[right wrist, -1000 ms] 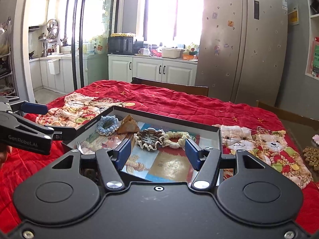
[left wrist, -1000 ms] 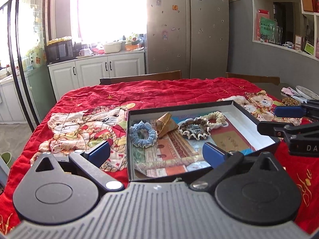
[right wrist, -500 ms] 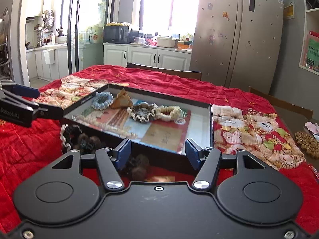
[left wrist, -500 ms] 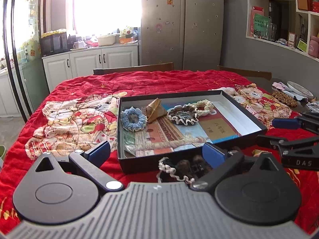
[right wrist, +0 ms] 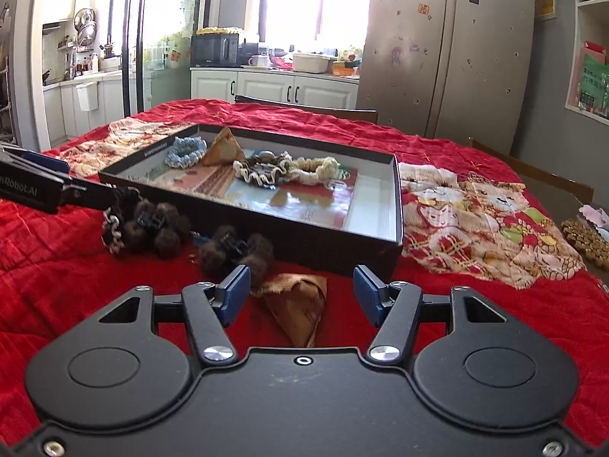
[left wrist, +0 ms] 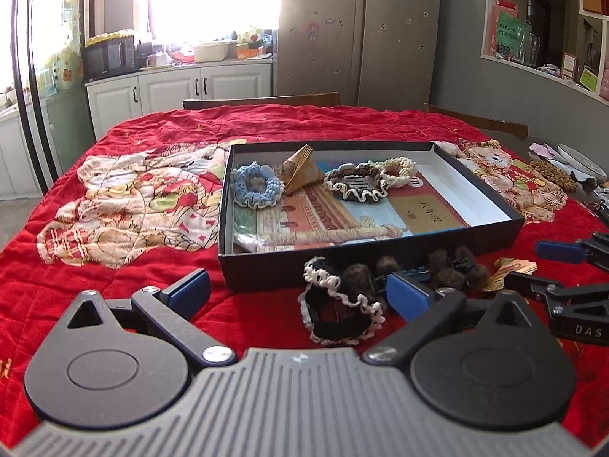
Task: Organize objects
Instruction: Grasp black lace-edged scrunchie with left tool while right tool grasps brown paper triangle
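Clearly both grippers hung low over the red-quilted surface (left wrist: pixel 114 266), each with its jaws apart and nothing between the pads. The right gripper (right wrist: pixel 302 294) straddled a brown wedge-shaped pouch (right wrist: pixel 300 310) lying just short of the black box (right wrist: pixel 396 205), and the left gripper (left wrist: pixel 298 289) faced a black scrunchie with white trim (left wrist: pixel 338 312) beside two brown pom-pom clips (left wrist: pixel 453 266).

To take the pouch well, I judged the right jaws should settle evenly on either flank of the wedge before closing (its tapered tip pointed back toward the camera, so a grip nearer the broad end looked safer).

The box's near wall stood close ahead of both tools, so anything carried would need lifting over that rim. Inside, the blue scrunchie (left wrist: pixel 255 186), a second wedge and two more scrunchies crowded the far end; the near right floor lay bare.
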